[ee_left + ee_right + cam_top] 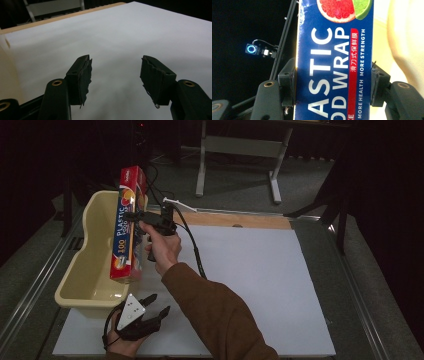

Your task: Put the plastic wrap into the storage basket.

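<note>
Right gripper (134, 215) is up over the cream plastic tub (90, 270) at the left edge of the table, and its jaws are clamped on the long plastic wrap box (128, 227), one pad on each narrow side. The box stands nearly on end, tipped a little, its lower end at the tub's right rim; whether that end rests on the rim or hangs just clear of it, I can't tell from above. From the right gripper view the box (334, 62) fills the gap between the jaws: blue face, big white letters cut off top and bottom, "PLASTIC" and "WRAP" partly readable, a grapefruit and lime picture at the top edge. Behind it the tub wall (407, 45) is a pale blur, and off in the dark a small glowing ring on a stand (251, 49) is too small to identify. The hand (162, 247) grips the handle, brown sleeve (215, 315) running out of the bottom of frame. Left gripper (157, 304) sits low near the tub's near corner, jaws standing well apart with nothing between them, over the white sheet (260, 270). In its own view the left gripper (115, 72) shows frayed black pads (83, 75) and a sliver of tub at the left edge.
</note>
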Available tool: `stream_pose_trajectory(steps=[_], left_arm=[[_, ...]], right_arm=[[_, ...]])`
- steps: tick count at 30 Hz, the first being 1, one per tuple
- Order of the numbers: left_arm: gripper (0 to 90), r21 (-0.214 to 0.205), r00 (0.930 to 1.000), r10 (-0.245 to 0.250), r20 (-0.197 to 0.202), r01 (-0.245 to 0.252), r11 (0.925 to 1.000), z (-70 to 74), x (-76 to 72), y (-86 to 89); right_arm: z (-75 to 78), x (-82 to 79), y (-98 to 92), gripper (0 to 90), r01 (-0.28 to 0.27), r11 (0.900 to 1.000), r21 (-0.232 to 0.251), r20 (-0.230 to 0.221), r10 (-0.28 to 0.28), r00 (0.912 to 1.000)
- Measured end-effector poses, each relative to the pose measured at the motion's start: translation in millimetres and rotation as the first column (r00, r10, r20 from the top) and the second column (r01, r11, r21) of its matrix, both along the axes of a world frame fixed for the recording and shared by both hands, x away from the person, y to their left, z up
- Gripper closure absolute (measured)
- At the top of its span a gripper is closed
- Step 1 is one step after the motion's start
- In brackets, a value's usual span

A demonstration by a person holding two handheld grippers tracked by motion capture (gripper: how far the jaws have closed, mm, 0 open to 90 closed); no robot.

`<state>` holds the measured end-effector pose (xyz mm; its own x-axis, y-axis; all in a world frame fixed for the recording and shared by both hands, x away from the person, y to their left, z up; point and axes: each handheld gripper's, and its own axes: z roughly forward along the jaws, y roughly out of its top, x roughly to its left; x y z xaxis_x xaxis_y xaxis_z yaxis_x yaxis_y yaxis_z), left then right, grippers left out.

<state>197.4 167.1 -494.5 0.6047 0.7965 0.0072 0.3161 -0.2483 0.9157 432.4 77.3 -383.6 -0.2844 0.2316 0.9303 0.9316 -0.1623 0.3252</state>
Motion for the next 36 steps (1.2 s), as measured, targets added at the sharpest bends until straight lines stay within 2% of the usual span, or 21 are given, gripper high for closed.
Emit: stream_pose_trajectory(steps=[3,12,14,15,20,25,28,36], left_arm=[[41.5,-0.003,1.0000,-0.008,0.002,0.008,1.0000,-0.6,-0.7,-0.9],[41.2,-0.008,0.9999,-0.010,0.006,0.010,0.9999,-0.4,-1.7,-0.8],[41.2,-0.010,0.9999,-0.009,0.006,0.009,0.9999,-0.4,-1.6,-0.4],[41.2,-0.015,0.9999,-0.007,0.008,0.007,0.9999,-0.3,-1.5,0.0],[41.2,-0.012,0.9999,-0.006,0.009,0.006,0.9999,0.0,-1.8,1.5],[40.8,-0.014,1.0000,0.002,0.007,-0.002,0.9999,-0.1,-1.4,3.0],[40.8,-0.013,1.0000,0.004,0.007,-0.003,0.9999,-0.2,-1.2,3.2],[40.8,-0.011,1.0000,0.004,0.008,-0.004,0.9999,-0.4,-0.8,3.5]], right_arm=[[-3.0,-2.1,7.3,39.3,-0.003,1.0000,-0.001,0.001,0.003,1.0000],[-4.0,-7.9,24.0,39.3,-0.017,0.9999,0.000,0.041,0.017,0.9990],[-4.5,-8.8,26.0,39.2,-0.017,0.9998,0.002,0.039,0.017,0.9991],[-7.0,-11.1,29.5,39.2,-0.021,0.9996,0.017,0.032,0.020,0.9993],[-13.9,-16.2,36.8,39.2,-0.015,0.9997,0.017,0.028,0.014,0.9995],[-20.6,-19.5,37.9,39.1,-0.008,0.9999,-0.013,0.025,0.008,0.9997],[-23.1,-20.6,37.0,39.0,0.003,0.9998,-0.021,0.006,-0.003,1.0000],[-23.8,-20.7,34.6,39.0,0.044,0.9988,-0.024,0.004,-0.044,0.9990]])
